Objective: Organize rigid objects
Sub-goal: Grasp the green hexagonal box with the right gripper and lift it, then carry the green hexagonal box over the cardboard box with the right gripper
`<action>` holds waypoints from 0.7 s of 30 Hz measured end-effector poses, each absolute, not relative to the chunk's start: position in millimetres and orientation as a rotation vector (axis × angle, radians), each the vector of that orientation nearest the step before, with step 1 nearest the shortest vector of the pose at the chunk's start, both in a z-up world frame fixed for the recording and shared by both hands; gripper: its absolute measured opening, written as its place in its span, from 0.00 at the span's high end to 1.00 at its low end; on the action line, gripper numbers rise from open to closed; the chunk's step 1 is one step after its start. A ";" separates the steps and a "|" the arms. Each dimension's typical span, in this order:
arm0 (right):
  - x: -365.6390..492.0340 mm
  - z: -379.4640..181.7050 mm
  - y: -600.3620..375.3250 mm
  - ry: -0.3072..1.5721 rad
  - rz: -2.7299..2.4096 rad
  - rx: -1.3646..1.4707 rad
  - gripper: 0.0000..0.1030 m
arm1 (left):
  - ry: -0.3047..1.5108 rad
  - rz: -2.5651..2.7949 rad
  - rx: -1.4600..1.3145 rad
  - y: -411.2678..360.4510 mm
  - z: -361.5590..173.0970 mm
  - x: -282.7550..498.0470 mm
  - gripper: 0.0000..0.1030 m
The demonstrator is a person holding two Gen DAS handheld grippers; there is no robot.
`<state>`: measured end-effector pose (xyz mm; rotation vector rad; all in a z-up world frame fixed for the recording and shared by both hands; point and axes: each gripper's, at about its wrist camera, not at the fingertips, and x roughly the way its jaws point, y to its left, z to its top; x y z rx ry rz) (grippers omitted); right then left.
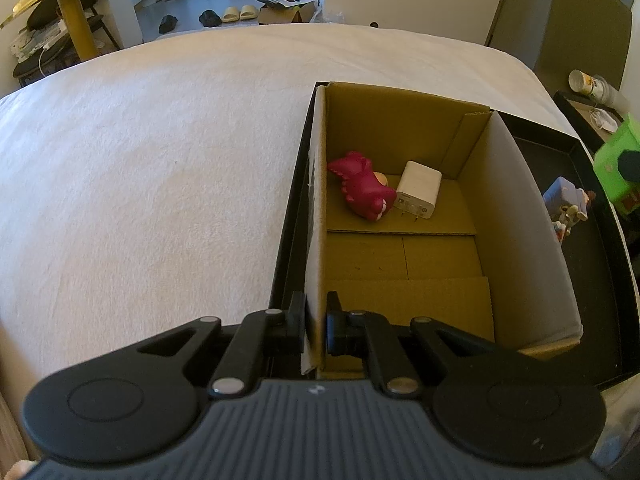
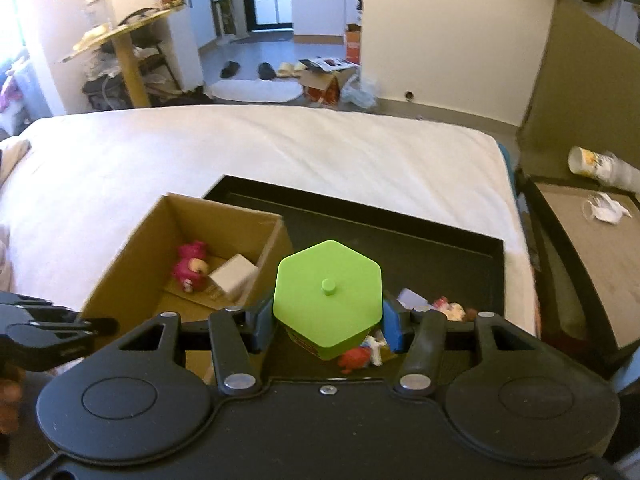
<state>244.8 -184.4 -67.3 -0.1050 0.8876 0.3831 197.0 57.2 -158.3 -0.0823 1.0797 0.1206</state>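
My left gripper (image 1: 316, 326) is shut on the near left wall of the cardboard box (image 1: 532, 216), which stands in a black tray (image 1: 596, 264) on the bed. In the box lie a magenta toy figure (image 1: 362, 190) and a white charger (image 1: 418, 194). My right gripper (image 2: 327, 320) is shut on a green hexagonal container (image 2: 327, 292) and holds it above the tray (image 2: 440, 240), just right of the box (image 2: 132, 256). Small toy figures (image 2: 448, 310) lie in the tray under and beside it. The green container also shows at the right edge of the left wrist view (image 1: 618, 160).
The white bed (image 1: 160, 160) spreads left and beyond the tray. A side table (image 2: 592, 248) with a paper cup (image 2: 592, 162) and crumpled tissue stands to the right. The left gripper body shows at the left edge of the right wrist view (image 2: 48, 332).
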 end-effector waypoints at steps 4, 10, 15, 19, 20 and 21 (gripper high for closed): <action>246.3 -62.7 -170.6 0.877 0.415 -0.107 0.50 | 1.079 0.120 -0.081 57.4 -158.2 196.9 0.91; 247.4 -60.7 -148.4 0.870 0.459 -0.132 0.50 | 1.073 0.122 -0.088 57.9 -157.8 196.4 0.91; 248.1 -61.6 -133.3 0.869 0.501 -0.150 0.50 | 1.071 0.126 -0.106 60.1 -157.3 196.5 0.91; 247.8 -65.5 -120.8 0.880 0.527 -0.169 0.50 | 1.070 0.125 -0.118 61.9 -156.9 196.3 0.91; 247.6 -66.6 -117.6 0.882 0.533 -0.172 0.50 | 1.069 0.124 -0.121 62.2 -156.8 196.3 0.91; 247.4 -67.5 -114.1 0.885 0.540 -0.174 0.50 | 1.068 0.124 -0.124 62.6 -156.6 196.4 0.91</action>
